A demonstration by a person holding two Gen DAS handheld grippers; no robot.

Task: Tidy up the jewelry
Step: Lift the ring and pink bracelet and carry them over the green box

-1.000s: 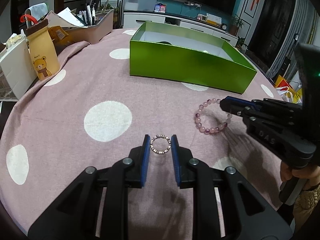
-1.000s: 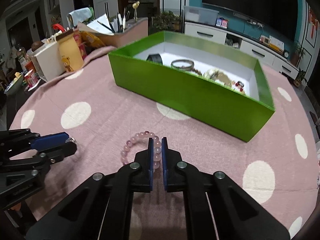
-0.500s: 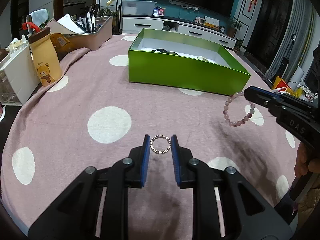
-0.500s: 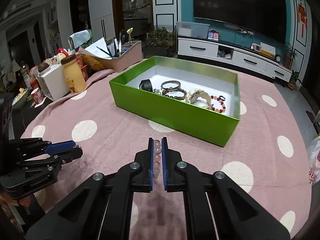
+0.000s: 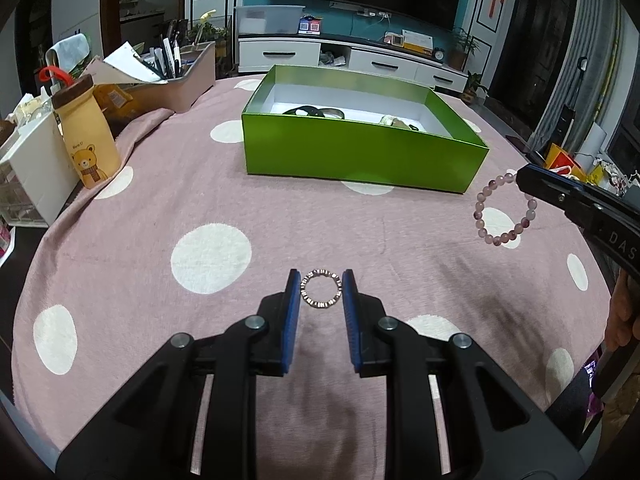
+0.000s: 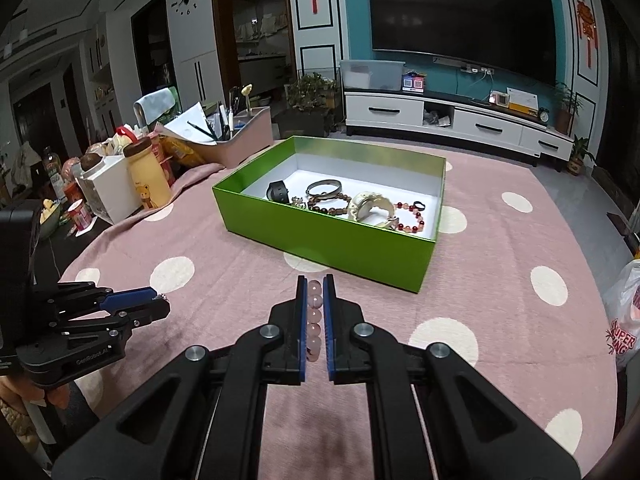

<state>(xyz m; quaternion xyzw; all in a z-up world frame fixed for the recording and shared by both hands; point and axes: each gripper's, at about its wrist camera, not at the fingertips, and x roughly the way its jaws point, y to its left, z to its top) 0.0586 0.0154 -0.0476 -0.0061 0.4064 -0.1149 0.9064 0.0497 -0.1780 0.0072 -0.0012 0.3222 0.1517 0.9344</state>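
Observation:
My left gripper (image 5: 321, 292) is shut on a small silver beaded ring bracelet (image 5: 321, 290) and holds it above the pink dotted tablecloth. My right gripper (image 6: 315, 300) is shut on a pink bead bracelet (image 6: 314, 322); in the left wrist view the bracelet (image 5: 505, 209) hangs from the right gripper's tip (image 5: 524, 178) in the air. The green box (image 6: 316, 236) stands beyond both grippers and holds several bracelets and watches (image 6: 370, 206). The left gripper also shows in the right wrist view (image 6: 158, 304), low at the left.
A bear-print yellow bottle (image 5: 86, 136), a white container (image 5: 28, 174) and a pink tray of pens and papers (image 5: 176, 80) crowd the table's left edge. A TV cabinet (image 6: 456, 124) stands beyond the table. A plastic bag (image 6: 624, 320) hangs at the right.
Both grippers have risen from the cloth. The right gripper lifted the pink bead bracelet off the table and it now hangs in the air; the left still holds the ring bracelet.

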